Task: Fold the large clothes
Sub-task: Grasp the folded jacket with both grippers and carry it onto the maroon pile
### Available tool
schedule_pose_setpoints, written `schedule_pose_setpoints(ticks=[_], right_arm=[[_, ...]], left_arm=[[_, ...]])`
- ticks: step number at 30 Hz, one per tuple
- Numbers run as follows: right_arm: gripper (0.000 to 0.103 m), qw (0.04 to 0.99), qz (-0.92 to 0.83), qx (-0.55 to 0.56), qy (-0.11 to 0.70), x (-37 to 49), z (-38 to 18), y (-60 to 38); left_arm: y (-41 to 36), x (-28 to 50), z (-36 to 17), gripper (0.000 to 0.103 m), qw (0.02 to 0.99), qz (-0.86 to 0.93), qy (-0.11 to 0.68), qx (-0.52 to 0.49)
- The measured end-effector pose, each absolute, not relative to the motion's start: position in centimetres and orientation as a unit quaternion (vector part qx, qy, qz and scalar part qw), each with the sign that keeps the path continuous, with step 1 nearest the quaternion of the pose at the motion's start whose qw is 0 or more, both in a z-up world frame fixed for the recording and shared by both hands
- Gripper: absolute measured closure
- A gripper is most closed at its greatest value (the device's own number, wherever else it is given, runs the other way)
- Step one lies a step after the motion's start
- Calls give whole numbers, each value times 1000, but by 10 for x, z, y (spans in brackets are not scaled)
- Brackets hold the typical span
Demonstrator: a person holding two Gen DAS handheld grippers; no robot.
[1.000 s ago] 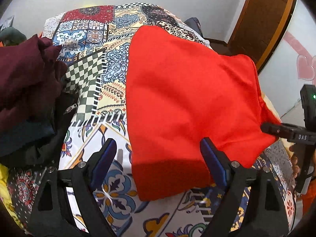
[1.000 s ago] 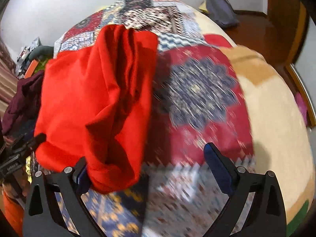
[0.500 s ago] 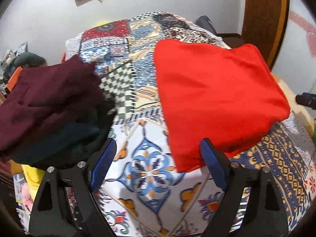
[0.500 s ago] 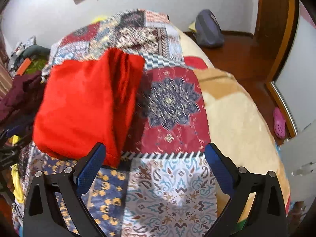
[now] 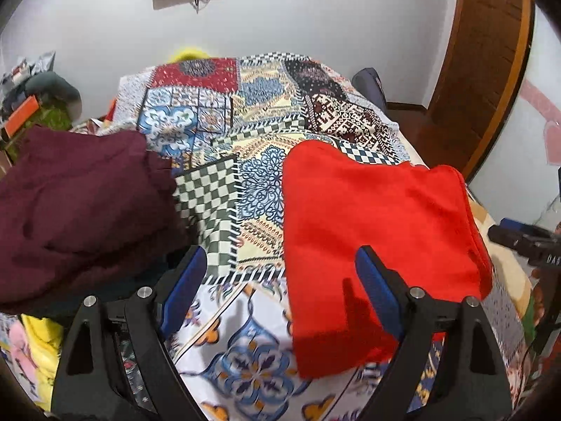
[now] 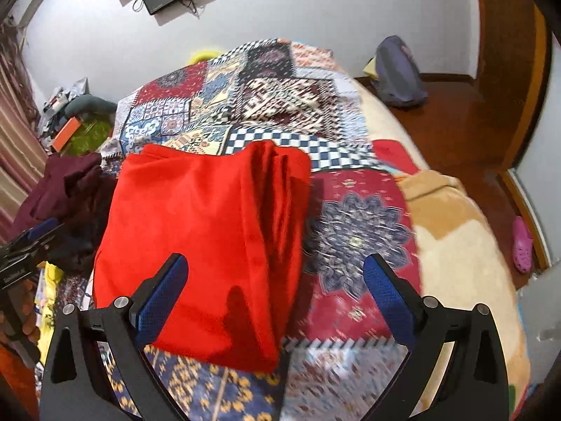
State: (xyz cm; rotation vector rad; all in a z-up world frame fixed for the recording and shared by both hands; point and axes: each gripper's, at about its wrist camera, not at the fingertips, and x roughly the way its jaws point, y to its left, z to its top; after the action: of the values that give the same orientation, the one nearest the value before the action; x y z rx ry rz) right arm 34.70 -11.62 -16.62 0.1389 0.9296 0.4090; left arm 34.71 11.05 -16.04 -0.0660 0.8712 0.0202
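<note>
A folded red garment (image 5: 371, 224) lies flat on the patchwork bedspread (image 5: 245, 133); the right wrist view shows the same red garment (image 6: 207, 238) with its layered folded edge on the right side. My left gripper (image 5: 280, 266) hangs open above the bed, over the garment's left edge, with nothing between its blue pads. My right gripper (image 6: 277, 277) is also open above the garment's near right part, holding nothing. The other gripper shows at the edge of each view: the right gripper (image 5: 522, 238) and the left gripper (image 6: 31, 242).
A maroon garment (image 5: 77, 210) tops a pile of dark clothes at the bed's left. Yellow cloth (image 5: 38, 347) lies below it. A beige blanket (image 6: 455, 231) covers the bed's right side. A grey bag (image 6: 399, 70) and pink shoe (image 6: 522, 245) sit on the wooden floor.
Both grippers have lifted up and back from the red garment, which now lies released and folded on the bed. More of the room and wall has come into view.
</note>
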Motion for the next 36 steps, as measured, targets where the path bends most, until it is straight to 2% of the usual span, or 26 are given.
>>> schedule_pose_setpoints(ticks=[9, 14, 18, 21, 25, 26, 28, 29, 30, 32, 36], right_arm=[[4, 816, 241, 104, 515, 397, -219, -99], [4, 774, 289, 150, 543, 416, -243, -101], [2, 754, 317, 174, 549, 422, -247, -100], [4, 745, 332, 177, 550, 422, -246, -92], [36, 721, 365, 202, 554, 420, -245, -87], [45, 712, 369, 214, 558, 419, -246, -87], [54, 707, 367, 226, 561, 418, -244, -88], [62, 709, 366, 226, 559, 417, -242, -88], [65, 711, 365, 225, 558, 413, -238, -89], [70, 716, 361, 219, 555, 405, -228, -88], [74, 730, 361, 198, 545, 389, -199, -82]], left_arm=[[113, 398, -212, 17, 870, -26, 483, -91], [119, 414, -230, 16, 849, -71, 500, -155], [129, 426, -250, 16, 811, -116, 519, -243], [129, 429, -255, 17, 804, -130, 516, -266], [122, 429, -256, 26, 800, -148, 516, -268], [121, 427, -255, 31, 801, -147, 516, -264], [123, 423, -251, 43, 801, -151, 512, -271], [126, 419, -249, 54, 801, -154, 509, -277], [127, 416, -245, 63, 799, -161, 505, -285], [130, 412, -237, 72, 797, -171, 502, -290], [123, 402, -204, 77, 816, -177, 488, -254]])
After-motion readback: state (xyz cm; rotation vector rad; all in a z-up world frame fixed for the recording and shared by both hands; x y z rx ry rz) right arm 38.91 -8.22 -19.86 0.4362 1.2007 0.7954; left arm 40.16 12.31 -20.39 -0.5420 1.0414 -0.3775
